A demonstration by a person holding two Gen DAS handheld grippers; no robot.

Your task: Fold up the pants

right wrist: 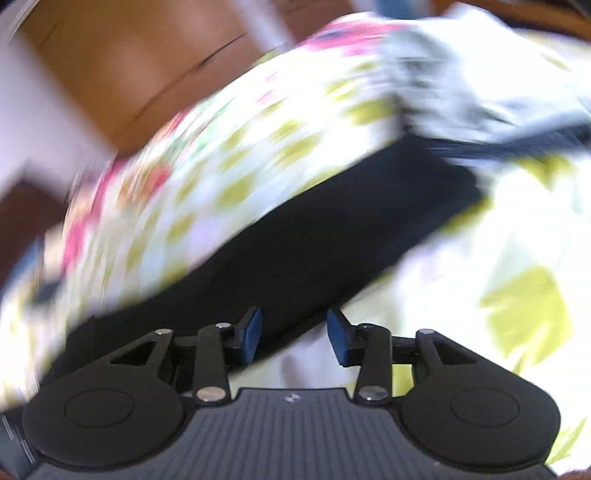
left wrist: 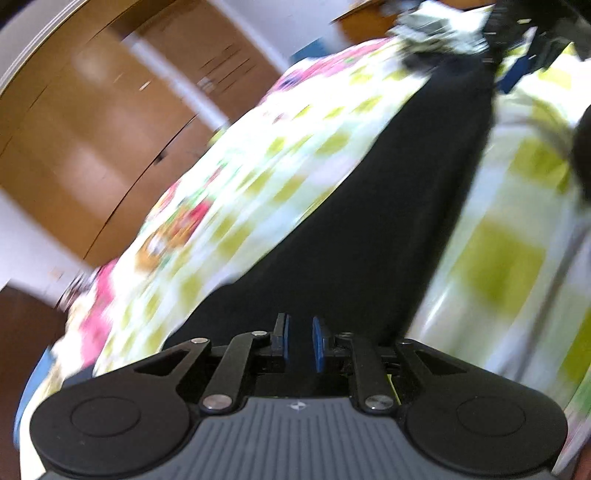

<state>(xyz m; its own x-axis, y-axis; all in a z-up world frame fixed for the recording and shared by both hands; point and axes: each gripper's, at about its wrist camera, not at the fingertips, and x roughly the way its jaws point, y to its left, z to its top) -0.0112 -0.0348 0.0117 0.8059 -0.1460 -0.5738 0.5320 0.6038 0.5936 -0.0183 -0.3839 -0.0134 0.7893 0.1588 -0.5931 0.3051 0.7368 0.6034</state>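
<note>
Black pants [left wrist: 388, 206] lie stretched out on a bed sheet with green squares and pink flowers [left wrist: 498, 266]. In the left wrist view my left gripper [left wrist: 300, 343] sits over the near end of the pants, its blue pads a narrow gap apart with nothing seen between them. In the right wrist view the pants [right wrist: 332, 229] run as a dark band across the sheet [right wrist: 480, 295]. My right gripper [right wrist: 294, 334] is open, its left pad over the pants' near edge and its right pad over the sheet. Both views are motion-blurred.
Brown wooden cupboard doors [left wrist: 92, 129] stand beyond the bed at the left. A pile of light patterned cloth and dark items [left wrist: 454, 26] lies at the far end of the pants. It also shows in the right wrist view [right wrist: 480, 85].
</note>
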